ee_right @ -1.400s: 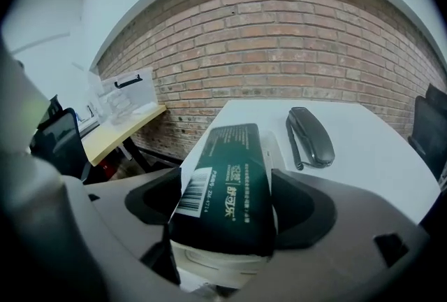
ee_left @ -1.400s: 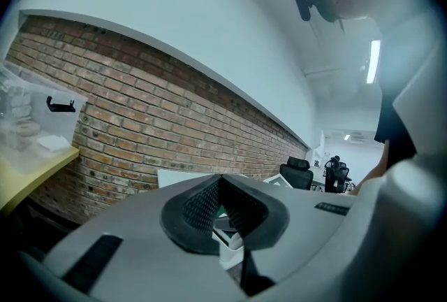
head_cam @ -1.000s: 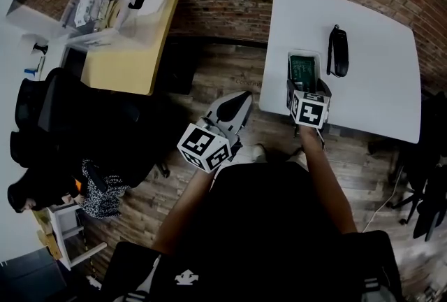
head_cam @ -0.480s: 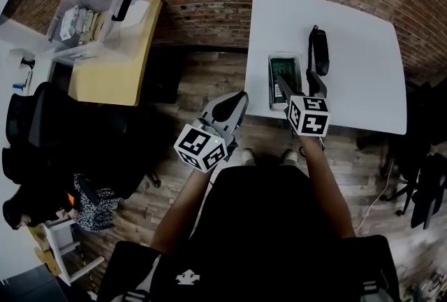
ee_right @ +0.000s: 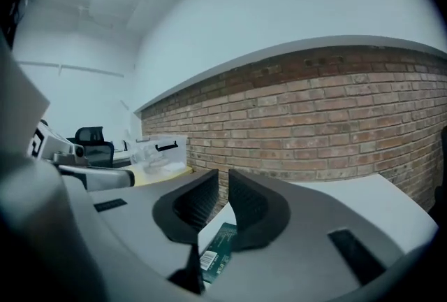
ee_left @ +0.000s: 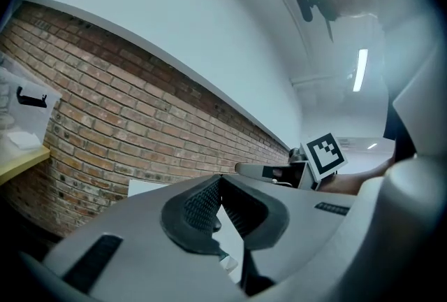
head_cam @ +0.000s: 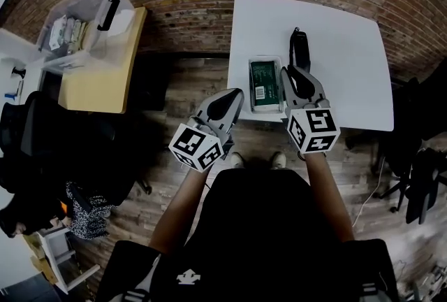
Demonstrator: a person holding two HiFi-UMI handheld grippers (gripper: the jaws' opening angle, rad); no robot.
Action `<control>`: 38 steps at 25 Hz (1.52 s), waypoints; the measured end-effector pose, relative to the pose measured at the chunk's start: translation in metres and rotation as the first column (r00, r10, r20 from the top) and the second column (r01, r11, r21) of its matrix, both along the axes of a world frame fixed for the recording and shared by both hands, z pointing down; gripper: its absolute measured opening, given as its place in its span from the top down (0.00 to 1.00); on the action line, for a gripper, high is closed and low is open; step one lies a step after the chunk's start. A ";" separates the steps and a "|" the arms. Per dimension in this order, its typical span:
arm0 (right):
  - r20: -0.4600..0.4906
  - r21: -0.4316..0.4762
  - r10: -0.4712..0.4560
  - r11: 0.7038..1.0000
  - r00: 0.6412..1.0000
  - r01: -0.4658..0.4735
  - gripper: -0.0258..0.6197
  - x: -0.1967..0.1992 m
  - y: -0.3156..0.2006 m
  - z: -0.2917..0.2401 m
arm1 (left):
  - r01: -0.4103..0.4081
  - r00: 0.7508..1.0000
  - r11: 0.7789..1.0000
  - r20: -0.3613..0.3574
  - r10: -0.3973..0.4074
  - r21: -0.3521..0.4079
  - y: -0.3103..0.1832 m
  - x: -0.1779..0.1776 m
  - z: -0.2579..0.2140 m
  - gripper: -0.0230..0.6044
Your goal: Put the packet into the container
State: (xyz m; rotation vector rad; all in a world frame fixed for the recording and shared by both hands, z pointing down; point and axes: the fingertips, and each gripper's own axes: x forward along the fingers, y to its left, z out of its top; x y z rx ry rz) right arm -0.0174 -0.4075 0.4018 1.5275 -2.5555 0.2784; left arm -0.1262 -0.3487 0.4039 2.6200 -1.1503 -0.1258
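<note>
Right gripper point(head_cam: 297, 77) hanging over table point(head_cam: 349, 49) near edge, jaws closing on nothing — packet point(head_cam: 264, 86) lying flat inside container point(head_cam: 266, 59) just beside it. Packet seeming light, thin, slick — pinching 1 short end likely suiting best.

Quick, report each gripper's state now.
Left hand-held gripper: closed, empty.
Right hand-held gripper: jaws closing, narrow gap showing, nothing between them.

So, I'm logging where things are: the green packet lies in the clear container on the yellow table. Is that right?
Not quite. The green packet lies in the clear container on the white table, not the yellow table, which stands off to the left. The head view shows it.
</note>
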 end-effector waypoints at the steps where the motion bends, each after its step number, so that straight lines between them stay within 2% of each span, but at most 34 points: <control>1: 0.009 0.016 -0.013 1.000 1.000 0.012 0.90 0.000 0.002 -0.007 | -0.001 1.000 1.000 -0.008 0.001 0.008 -0.001 0.003 -0.003 0.95; 3: 0.022 0.048 -0.041 0.998 0.999 0.040 0.95 0.000 0.008 -0.019 | -0.001 1.000 1.000 -0.014 0.001 0.019 -0.003 0.008 -0.006 0.95; 10: 0.039 0.106 -0.124 0.987 0.992 0.119 0.95 0.004 0.021 -0.038 | -0.016 1.000 0.999 -0.001 0.016 0.046 -0.011 0.034 -0.019 0.95; 13: 0.032 0.106 -0.144 0.984 0.989 0.140 0.95 0.004 0.023 -0.037 | -0.023 0.999 0.998 0.045 0.020 0.062 -0.012 0.041 -0.019 0.95; 15: 0.019 0.105 -0.152 0.983 0.988 0.150 0.95 0.004 0.024 -0.035 | -0.021 0.998 0.997 0.064 0.017 0.070 -0.012 0.045 -0.018 0.95; 18: 0.006 0.105 -0.161 0.982 0.987 0.160 0.95 0.006 0.026 -0.034 | -0.019 0.998 0.998 0.055 0.015 0.063 -0.013 0.049 -0.018 0.95; 24: 0.019 0.119 -0.170 0.979 0.985 0.167 0.95 0.010 0.023 -0.036 | -0.010 0.996 0.998 0.086 0.005 0.065 -0.017 0.053 -0.014 0.95; 38: 0.033 0.119 -0.213 0.971 0.977 0.207 0.95 0.008 0.024 -0.035 | 0.006 0.996 0.998 0.083 -0.011 0.060 -0.020 0.058 -0.014 0.95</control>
